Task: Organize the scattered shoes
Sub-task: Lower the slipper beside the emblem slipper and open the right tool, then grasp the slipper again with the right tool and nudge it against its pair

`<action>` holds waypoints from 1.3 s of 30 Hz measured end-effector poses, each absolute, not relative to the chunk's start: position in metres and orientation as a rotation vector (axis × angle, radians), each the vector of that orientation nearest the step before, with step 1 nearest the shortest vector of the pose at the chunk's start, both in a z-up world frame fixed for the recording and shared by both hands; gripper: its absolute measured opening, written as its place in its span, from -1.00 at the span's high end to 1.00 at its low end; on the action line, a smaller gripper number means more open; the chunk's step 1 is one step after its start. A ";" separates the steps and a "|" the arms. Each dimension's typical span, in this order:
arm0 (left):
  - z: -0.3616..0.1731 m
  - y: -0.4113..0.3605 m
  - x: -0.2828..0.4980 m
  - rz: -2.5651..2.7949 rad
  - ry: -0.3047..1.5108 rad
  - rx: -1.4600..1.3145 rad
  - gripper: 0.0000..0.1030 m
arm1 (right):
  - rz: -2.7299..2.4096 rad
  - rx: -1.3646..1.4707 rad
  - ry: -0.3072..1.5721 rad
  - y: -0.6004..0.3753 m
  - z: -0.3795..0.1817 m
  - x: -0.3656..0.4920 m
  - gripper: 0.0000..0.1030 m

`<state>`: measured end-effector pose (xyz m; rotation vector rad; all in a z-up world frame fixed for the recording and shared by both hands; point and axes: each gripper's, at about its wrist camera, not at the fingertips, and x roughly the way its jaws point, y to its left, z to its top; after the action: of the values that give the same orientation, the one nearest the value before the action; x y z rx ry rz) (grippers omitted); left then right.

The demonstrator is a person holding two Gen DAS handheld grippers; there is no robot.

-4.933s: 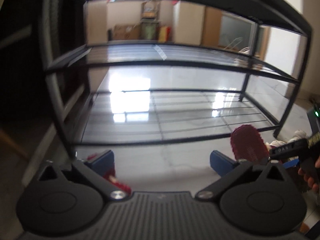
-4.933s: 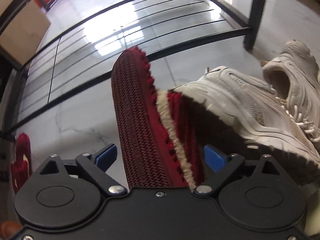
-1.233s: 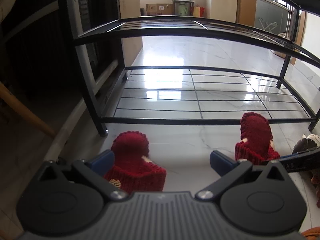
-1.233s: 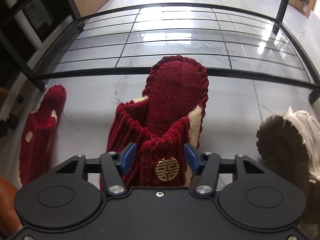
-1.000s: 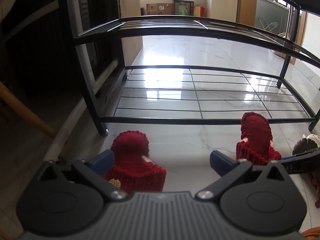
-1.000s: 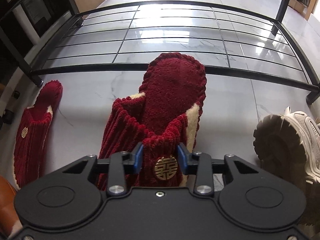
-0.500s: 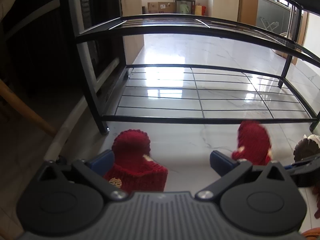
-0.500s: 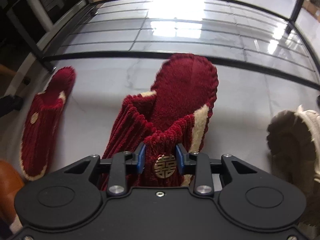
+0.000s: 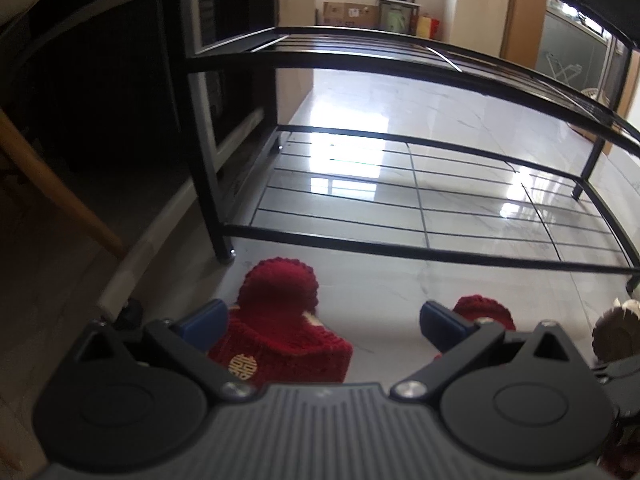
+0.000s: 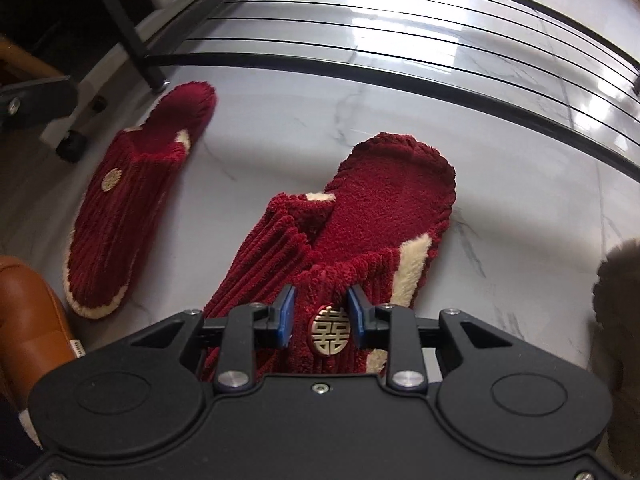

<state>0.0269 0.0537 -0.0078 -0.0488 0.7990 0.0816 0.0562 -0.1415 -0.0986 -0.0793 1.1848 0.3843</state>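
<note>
Right wrist view: your right gripper [image 10: 320,316] is clamped on the ribbed upper of a red plush slipper [image 10: 372,224], the blue pads pinching a fold of fabric on either side of its gold emblem [image 10: 331,331]. The slipper's heel end points away toward the black shoe rack [image 10: 400,76], and from here I cannot tell whether its sole rests on the marble floor [image 10: 280,120] or hangs just above it. Its mate, the second red slipper [image 10: 132,208], lies flat to the left, near the rack's corner leg and well apart from the held one.

In the left wrist view, your left gripper [image 9: 320,320] stands wide open and holds nothing; the second slipper [image 9: 280,320] sits just ahead, low between its fingers, not pressed by either pad.

The risk is in the grip itself. You have only a soft fold of the upper, so the slipper is likely to droop, swing or slide out if you lift fast or tilt. A sagging heel could catch on the rack's front bar as you carry it in. The pale sneaker [image 10: 616,300] at the right edge sits close, so a wide swing may knock it. Closing the left jaws this low may trap only the toe edge.
</note>
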 end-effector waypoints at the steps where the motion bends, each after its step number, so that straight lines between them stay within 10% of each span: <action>1: -0.007 0.056 0.027 0.088 0.799 -0.054 -0.99 | 0.391 -0.080 1.182 -0.141 -0.098 0.056 0.44; 5: -0.005 0.061 0.027 0.111 0.788 -0.066 -0.99 | 0.401 -0.041 1.177 -0.145 -0.093 0.056 0.37; 12: -0.005 0.062 0.026 0.109 0.789 -0.065 -0.99 | 0.328 0.121 1.170 -0.173 -0.075 0.061 -0.52; 26: -0.003 0.057 0.027 0.065 0.790 -0.048 -0.99 | 0.340 -0.057 1.315 -0.145 -0.113 0.050 -0.52; 31: 0.007 0.072 0.030 0.099 0.757 -0.073 -0.99 | 0.351 -0.101 1.323 -0.140 -0.118 0.047 0.12; 39: 0.010 0.085 0.034 0.127 0.754 -0.113 -0.99 | 0.362 -0.159 1.249 -0.122 -0.115 0.046 0.37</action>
<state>0.0336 0.0855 0.0101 -0.1129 0.7543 0.1270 0.0462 -0.1215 -0.1151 -0.1591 1.2490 0.3618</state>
